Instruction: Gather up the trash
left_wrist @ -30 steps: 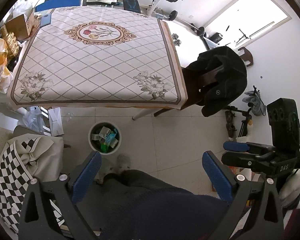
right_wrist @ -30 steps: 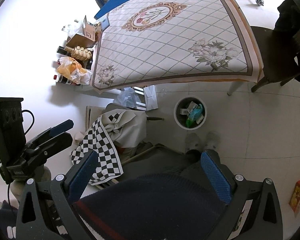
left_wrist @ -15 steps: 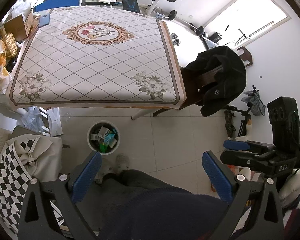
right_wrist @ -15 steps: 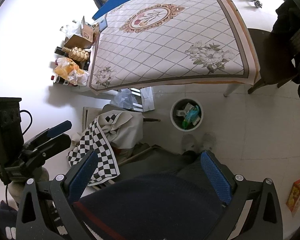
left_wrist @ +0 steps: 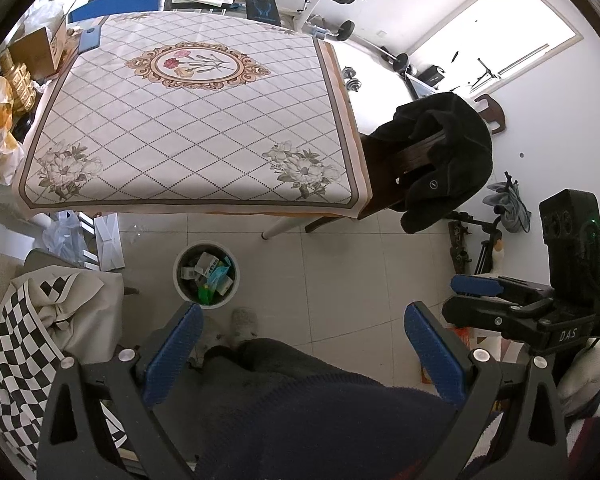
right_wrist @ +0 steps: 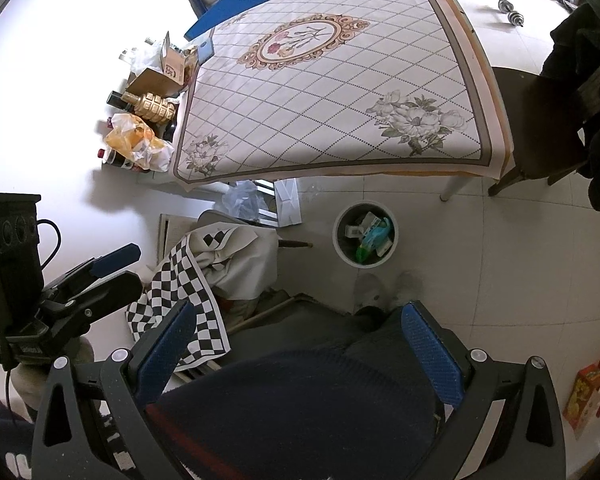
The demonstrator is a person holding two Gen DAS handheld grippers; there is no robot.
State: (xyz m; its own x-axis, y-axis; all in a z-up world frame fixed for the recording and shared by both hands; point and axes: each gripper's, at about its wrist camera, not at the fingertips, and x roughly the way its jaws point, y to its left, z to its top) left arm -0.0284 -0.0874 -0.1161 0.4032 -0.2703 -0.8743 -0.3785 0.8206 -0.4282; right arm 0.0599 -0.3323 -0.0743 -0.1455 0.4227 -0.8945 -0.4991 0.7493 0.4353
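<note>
Trash (left_wrist: 209, 276) sits in white bin (left_wrist: 180, 284) on floor, ahead of my left gripper (left_wrist: 300, 348); right gripper (right_wrist: 300, 344) likewise. Both my jaws wide, holding nothing.

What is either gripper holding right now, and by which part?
Nothing is held. The left gripper and the right gripper both stand open with nothing between their fingers, above the trash bin on the floor.

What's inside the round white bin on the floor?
The bin holds a heap of crumpled wrappers and small packets, white, teal and green. Only the top layer shows; whatever lies below it is covered.
</note>
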